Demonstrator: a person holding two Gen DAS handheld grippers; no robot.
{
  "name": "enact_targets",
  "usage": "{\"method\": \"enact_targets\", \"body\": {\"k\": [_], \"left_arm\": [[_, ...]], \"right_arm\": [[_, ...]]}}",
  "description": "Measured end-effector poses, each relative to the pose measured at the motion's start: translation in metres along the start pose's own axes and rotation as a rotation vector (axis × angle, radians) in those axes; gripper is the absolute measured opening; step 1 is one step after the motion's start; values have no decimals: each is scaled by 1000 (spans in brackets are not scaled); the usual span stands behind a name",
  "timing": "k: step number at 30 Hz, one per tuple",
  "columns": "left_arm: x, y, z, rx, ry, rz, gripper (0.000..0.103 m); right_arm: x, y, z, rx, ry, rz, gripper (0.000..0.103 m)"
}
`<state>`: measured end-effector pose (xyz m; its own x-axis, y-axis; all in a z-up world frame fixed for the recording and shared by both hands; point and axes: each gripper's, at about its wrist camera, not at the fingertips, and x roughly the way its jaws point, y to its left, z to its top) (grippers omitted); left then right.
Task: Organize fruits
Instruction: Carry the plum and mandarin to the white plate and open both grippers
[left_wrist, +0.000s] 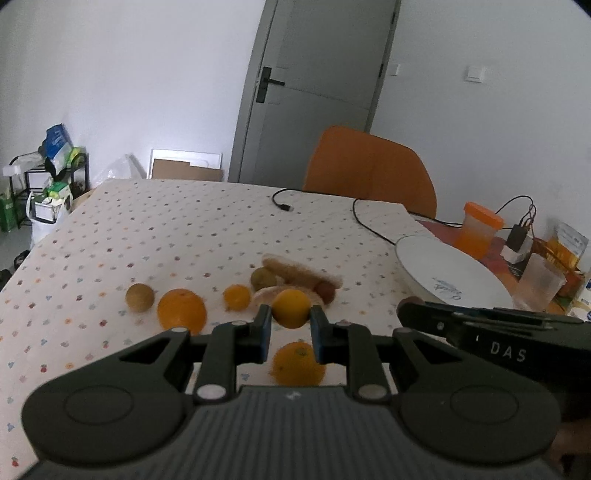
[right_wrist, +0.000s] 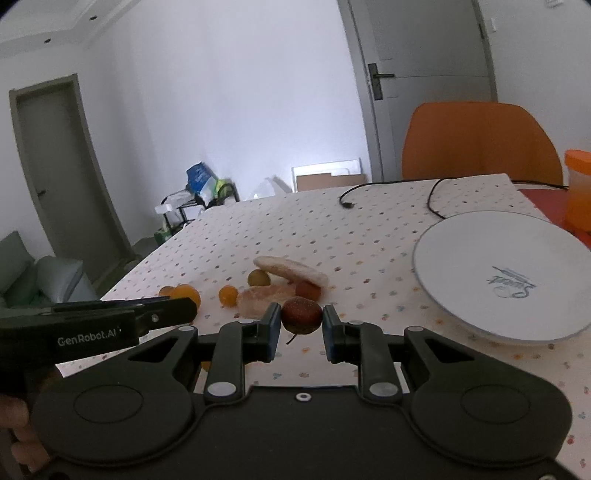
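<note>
In the left wrist view my left gripper (left_wrist: 291, 326) is shut on a yellow-orange citrus fruit (left_wrist: 291, 308), held just above the spotted tablecloth (left_wrist: 166, 229). An orange (left_wrist: 298, 363) lies under it. A bigger orange (left_wrist: 181, 310), a brownish round fruit (left_wrist: 139, 297), a small orange (left_wrist: 237, 297) and a green fruit (left_wrist: 263, 277) lie beyond. In the right wrist view my right gripper (right_wrist: 301, 325) is shut on a red-brown fruit (right_wrist: 301, 314) whose stem hangs down. A white plate (right_wrist: 480, 243) stands to its right, also visible as the plate (left_wrist: 436, 266).
Bread pieces (right_wrist: 291, 269) and a red fruit (right_wrist: 308, 290) lie mid-table. A black cable (left_wrist: 284, 205) crosses the far side. An orange chair (left_wrist: 369, 166) stands behind the table. An orange-lidded container (left_wrist: 478, 229) and a clear cup (left_wrist: 539, 284) stand right of the plate.
</note>
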<state>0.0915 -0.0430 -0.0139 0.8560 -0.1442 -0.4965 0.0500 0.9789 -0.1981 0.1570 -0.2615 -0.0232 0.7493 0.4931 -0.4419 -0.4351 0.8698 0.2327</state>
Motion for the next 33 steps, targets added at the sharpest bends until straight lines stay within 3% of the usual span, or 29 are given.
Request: {"method": "enact_targets", "body": {"k": [15,33], "left_arm": [[8,-42,16,45,-22,-60,21],[49,-112,25,124,-4,-148,21]], "right_arm": [[-33,-34,0,35,-75,-98,22],[-57,-99,2,101,-138,-246,23]]}}
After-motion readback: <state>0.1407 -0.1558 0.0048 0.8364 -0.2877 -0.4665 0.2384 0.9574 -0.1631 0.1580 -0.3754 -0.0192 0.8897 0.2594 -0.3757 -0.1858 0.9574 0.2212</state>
